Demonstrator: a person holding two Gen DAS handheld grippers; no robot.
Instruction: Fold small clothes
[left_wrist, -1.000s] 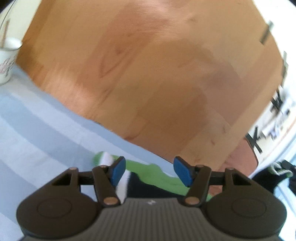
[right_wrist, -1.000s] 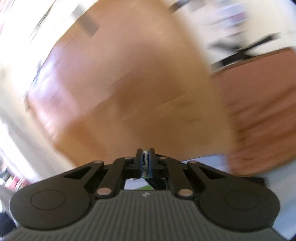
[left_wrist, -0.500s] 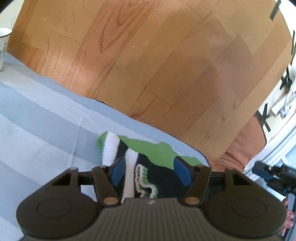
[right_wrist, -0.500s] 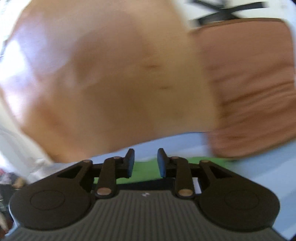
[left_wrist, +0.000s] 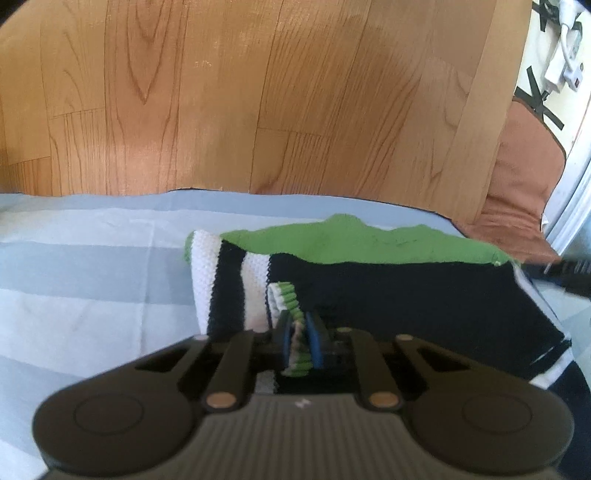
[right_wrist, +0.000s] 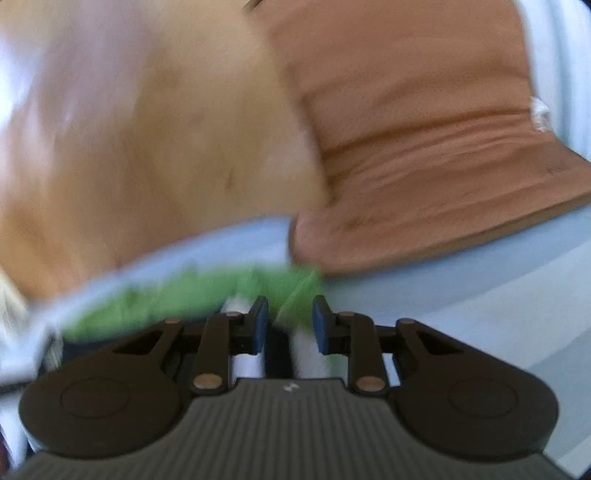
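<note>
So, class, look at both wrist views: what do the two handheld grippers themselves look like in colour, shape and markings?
The left gripper and right gripper match: a ribbed grey body with a small white mark at the centre, two round black side housings, black linkage arms with brass-coloured pivot pins, and black fingers faced with blue pads. No cables, hands or sleeves show.

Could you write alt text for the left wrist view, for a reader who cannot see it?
The left gripper is pinched shut on the green-and-white ribbed edge of a small black, white and green garment. The garment lies on a pale blue striped cloth. Wood-grain floor fills the background.
</note>
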